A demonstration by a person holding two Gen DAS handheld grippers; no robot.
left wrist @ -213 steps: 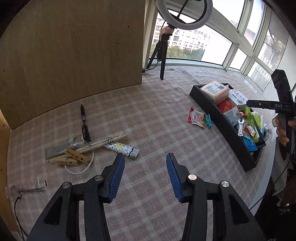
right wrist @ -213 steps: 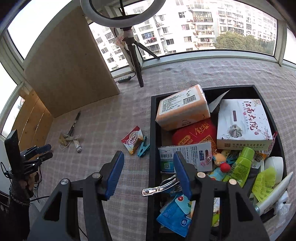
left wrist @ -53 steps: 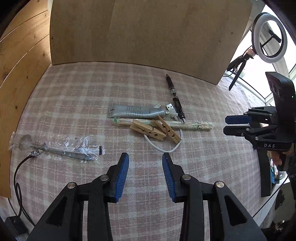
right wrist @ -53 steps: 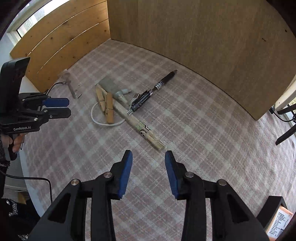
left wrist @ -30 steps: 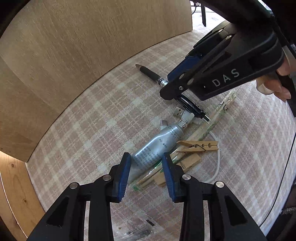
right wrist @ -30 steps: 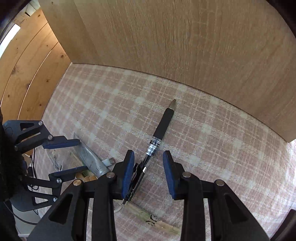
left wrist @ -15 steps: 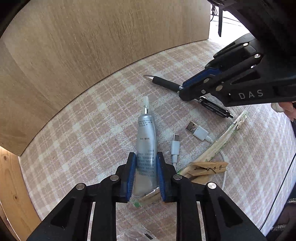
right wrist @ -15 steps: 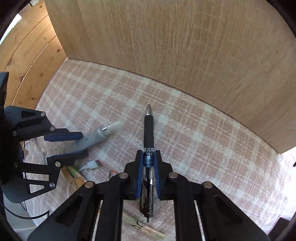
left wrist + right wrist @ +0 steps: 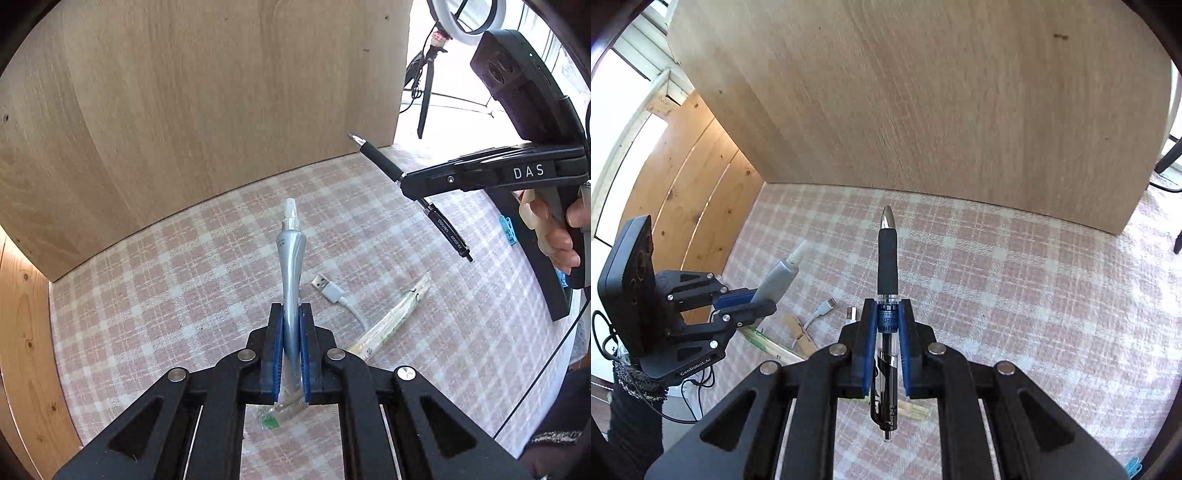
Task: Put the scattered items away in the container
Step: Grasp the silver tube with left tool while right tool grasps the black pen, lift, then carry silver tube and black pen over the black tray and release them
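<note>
So the left wrist view is the only one that catches the black container (image 9: 554, 291), a dark edge over at the far right, with a blue clip (image 9: 506, 229) lying on the cloth just beside it. It also shows the ring light on a tripod (image 9: 428, 74) out past the wooden board (image 9: 207, 103), and the USB plug end of the white cable (image 9: 334, 293) next to the long paper-wrapped chopsticks (image 9: 391, 319).

The right wrist view gives the other side instead: slatted wood panelling (image 9: 690, 192) on the left, the cable's smaller plug, and a wooden clothespin (image 9: 801, 334) lying by the chopsticks, which the left view doesn't show.

Left gripper (image 9: 291, 325): blue pads pressed in tight on a silver tube (image 9: 291, 266), gripping its lower half so the body bulges above the pads. The nozzle points away from the camera and the crimped end pokes out behind the fingers. From the right view the tube looks lifted clear of the checked tablecloth (image 9: 166, 280).

Right gripper (image 9: 887, 325): also squeezed shut, pinching a black pen (image 9: 888, 266) around its clear middle section. The rubber grip and metal tip stick out ahead and the clip end hangs back between the fingers. From the left view the pen sits up in the air, above the cloth.
</note>
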